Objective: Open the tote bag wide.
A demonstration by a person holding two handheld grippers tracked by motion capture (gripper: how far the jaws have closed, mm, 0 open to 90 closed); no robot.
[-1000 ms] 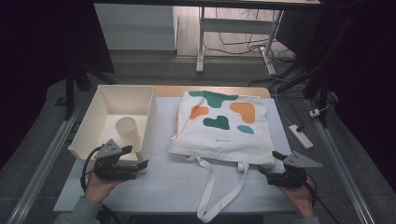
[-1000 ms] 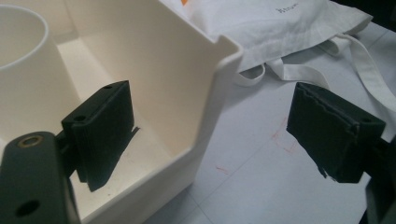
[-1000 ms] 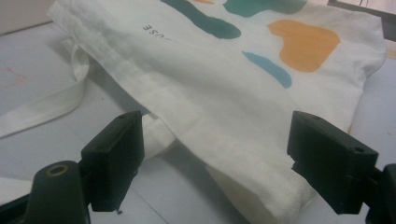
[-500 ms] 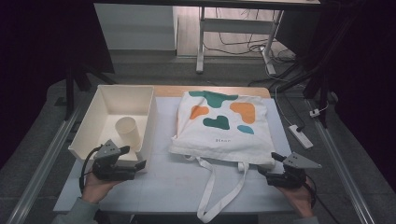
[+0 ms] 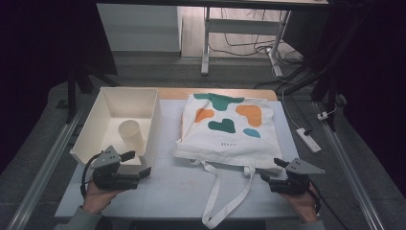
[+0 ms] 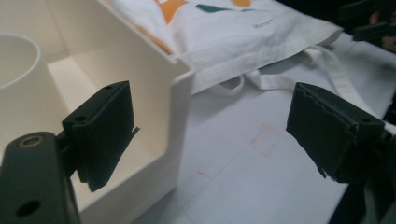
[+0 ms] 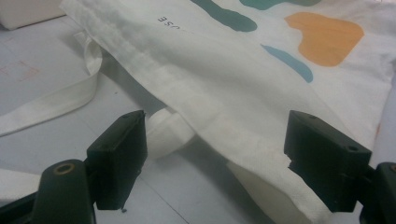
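Right hand-held gripper (image 5: 274,168) gapes wide at the tote bag (image 5: 229,127)'s near right corner; left hand-held gripper (image 5: 137,163) gapes wide beside the white bin (image 5: 152,125)

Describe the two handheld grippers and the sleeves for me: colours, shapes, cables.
Both the left gripper and the right gripper are black, with two blocky rectangular jaws showing screw holes. Each carries a grey three-cornered plate on top and trails a black cable. The left sleeve is grey-green; the right sleeve looks grey.
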